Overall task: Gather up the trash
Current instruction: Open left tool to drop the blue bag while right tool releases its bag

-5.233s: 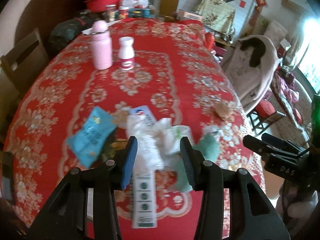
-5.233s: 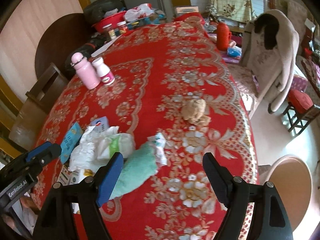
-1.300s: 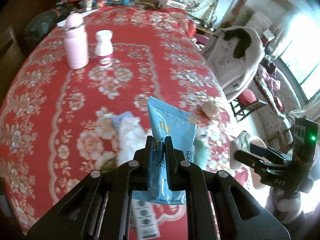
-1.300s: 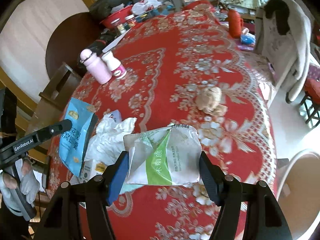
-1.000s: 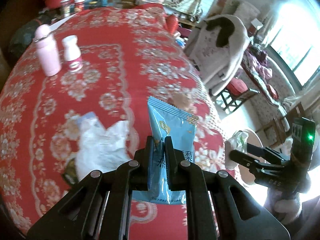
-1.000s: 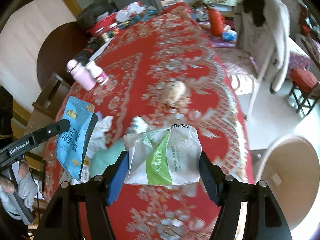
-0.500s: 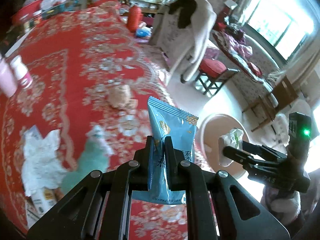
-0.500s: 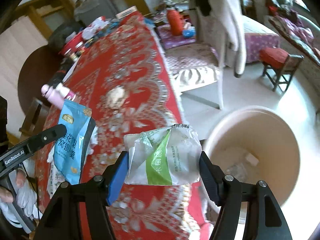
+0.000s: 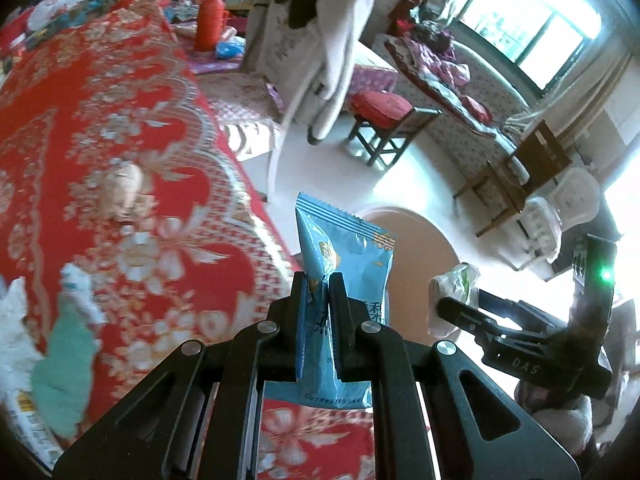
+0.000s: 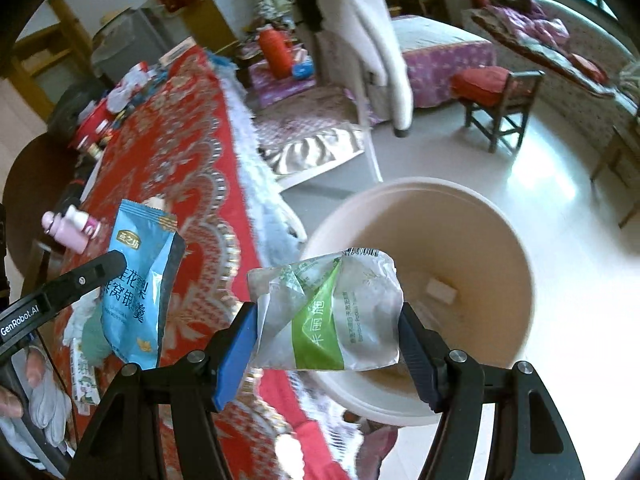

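Our left claw clamps the blue packet; our right claw clamps the white bag, hiding the bin's near rim.

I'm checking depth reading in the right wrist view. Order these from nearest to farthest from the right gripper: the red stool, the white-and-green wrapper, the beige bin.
1. white-and-green wrapper, held between the right gripper fingers.
2. beige bin, just beyond and below, on the floor.
3. red stool, far across the room, upper right.
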Motion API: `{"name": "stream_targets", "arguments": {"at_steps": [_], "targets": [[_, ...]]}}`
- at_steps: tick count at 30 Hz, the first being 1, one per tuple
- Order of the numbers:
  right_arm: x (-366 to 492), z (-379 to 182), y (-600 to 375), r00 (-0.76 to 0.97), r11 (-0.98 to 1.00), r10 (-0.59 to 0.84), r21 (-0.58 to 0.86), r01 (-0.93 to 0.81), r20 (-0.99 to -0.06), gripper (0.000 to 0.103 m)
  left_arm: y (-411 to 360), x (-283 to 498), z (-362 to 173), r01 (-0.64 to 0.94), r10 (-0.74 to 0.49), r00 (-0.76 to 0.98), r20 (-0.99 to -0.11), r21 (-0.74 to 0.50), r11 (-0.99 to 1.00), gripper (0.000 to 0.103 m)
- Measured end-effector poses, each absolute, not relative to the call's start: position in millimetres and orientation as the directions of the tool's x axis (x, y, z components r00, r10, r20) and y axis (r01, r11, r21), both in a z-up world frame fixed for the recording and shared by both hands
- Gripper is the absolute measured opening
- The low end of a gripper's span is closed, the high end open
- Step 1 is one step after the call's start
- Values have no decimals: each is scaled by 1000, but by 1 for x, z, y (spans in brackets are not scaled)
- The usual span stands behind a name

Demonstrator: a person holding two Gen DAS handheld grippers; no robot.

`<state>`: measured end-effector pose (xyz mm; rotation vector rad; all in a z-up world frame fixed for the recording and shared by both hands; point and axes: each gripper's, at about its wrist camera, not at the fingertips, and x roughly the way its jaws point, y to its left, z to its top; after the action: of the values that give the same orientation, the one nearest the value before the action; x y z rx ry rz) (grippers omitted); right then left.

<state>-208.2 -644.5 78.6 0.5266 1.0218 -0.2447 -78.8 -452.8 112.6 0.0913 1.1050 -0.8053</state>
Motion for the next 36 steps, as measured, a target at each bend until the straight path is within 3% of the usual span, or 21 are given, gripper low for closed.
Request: {"name": "stream_targets", "arguments": {"at_steps": [20, 31, 34, 36], "targets": [[-232, 52, -691, 444, 804, 24, 281, 524, -896, 68, -520, -96, 81, 643, -552, 134, -823, -352, 680, 8], [-234, 51, -701, 451, 785, 13, 288, 549, -893, 79, -520, -92, 77, 630, -587, 112, -802, -399, 666, 10], [-233, 51, -700, 451, 784, 15, 290, 548, -892, 79, -519, -91, 76, 632, -592, 95, -800, -411, 657, 15], [-231, 51, -700, 454, 785, 17, 294, 545, -891, 79, -517, -90, 75, 626, -598, 85, -797, -424, 655, 31]]}}
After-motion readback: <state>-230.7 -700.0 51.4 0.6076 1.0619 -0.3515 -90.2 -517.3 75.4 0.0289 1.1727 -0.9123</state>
